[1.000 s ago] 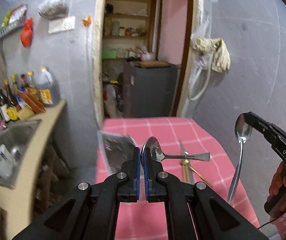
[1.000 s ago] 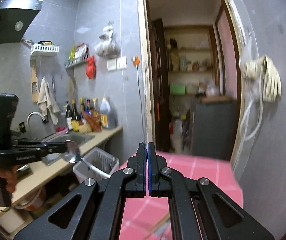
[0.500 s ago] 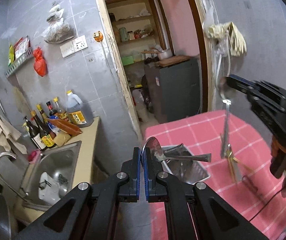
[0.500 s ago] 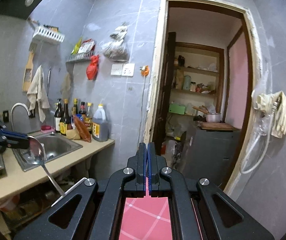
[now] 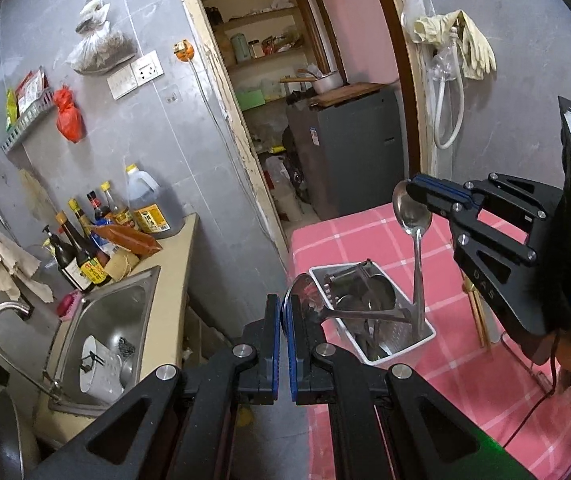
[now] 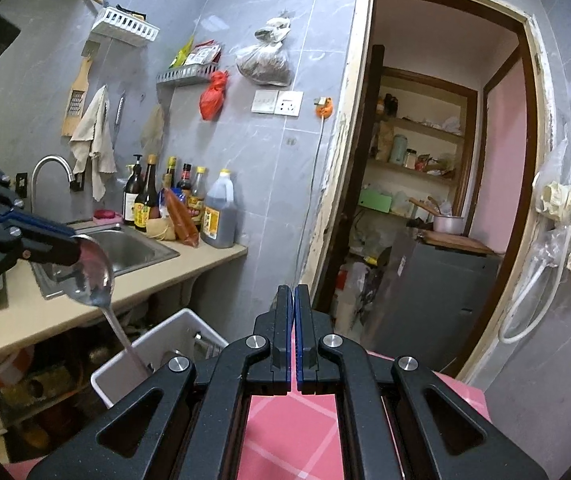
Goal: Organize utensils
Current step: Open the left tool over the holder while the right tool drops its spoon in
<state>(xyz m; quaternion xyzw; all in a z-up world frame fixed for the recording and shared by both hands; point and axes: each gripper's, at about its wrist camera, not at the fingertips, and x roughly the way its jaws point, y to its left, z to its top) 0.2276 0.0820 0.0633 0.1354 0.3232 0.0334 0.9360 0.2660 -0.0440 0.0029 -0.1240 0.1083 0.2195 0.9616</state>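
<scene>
My left gripper (image 5: 284, 308) is shut on the bowl of a steel spoon (image 5: 361, 313) whose handle points right, over a white utensil basket (image 5: 413, 342) on the pink checked table. My right gripper (image 5: 411, 191) is shut on another steel spoon (image 5: 413, 216) by its bowl; the handle hangs down into the basket. In the right wrist view the right gripper (image 6: 294, 300) looks shut and its spoon is hidden; the left gripper (image 6: 70, 245) holds its spoon (image 6: 93, 276) with the handle down in the basket (image 6: 173, 330). Several utensils lie in the basket.
Chopsticks (image 5: 479, 320) lie on the pink tablecloth (image 5: 369, 240) right of the basket. A counter with a steel sink (image 5: 113, 312) and several bottles (image 5: 85, 256) stands left. A doorway with a grey cabinet (image 5: 349, 152) is behind the table.
Both grippers have come over the basket. The right gripper's spoon has lowered so its handle now reaches into the basket. The left view has swung toward the sink.
</scene>
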